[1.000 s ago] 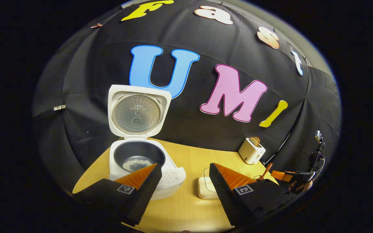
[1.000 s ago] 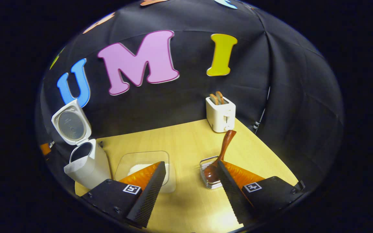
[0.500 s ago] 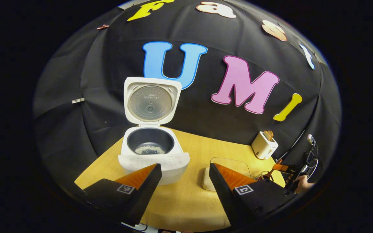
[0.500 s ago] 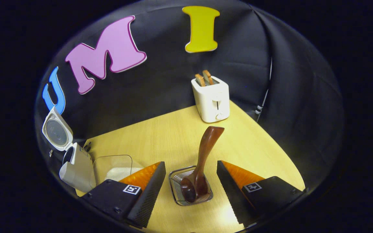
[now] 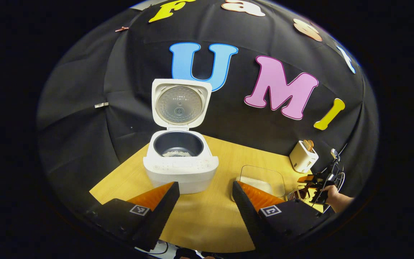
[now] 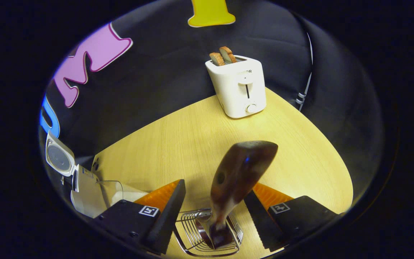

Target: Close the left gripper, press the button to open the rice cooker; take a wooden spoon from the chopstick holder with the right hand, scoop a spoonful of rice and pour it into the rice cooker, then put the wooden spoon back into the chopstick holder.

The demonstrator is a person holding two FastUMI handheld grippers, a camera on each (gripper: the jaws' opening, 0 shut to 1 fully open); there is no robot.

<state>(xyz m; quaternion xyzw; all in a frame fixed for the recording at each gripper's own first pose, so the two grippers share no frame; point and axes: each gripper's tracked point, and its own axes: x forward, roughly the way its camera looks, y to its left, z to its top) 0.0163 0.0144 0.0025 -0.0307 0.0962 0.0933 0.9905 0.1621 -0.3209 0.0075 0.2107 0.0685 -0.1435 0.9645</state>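
The white rice cooker (image 5: pixel 180 169) stands with its lid (image 5: pixel 180 103) up and a little rice (image 5: pixel 177 153) in the dark pot. My left gripper (image 5: pixel 205 201) hangs open over the table in front of it, holding nothing. In the right gripper view the wooden spoon (image 6: pixel 241 172) stands bowl-down in the wire chopstick holder (image 6: pixel 192 239), its handle rising between the fingers of my open right gripper (image 6: pixel 214 212), which do not press on it. In the left gripper view, that gripper (image 5: pixel 318 181) and the hand holding it show at far right.
A clear container of rice (image 5: pixel 261 178) sits between the cooker and the holder. A white toaster (image 6: pixel 239 86) with two slices of bread stands at the back of the wooden table (image 6: pixel 178 144). The black cloth wall closes the back and sides.
My left gripper has drawn back from the cooker, still open. My right gripper has come down close over the holder, so the spoon handle now stands between its fingers.
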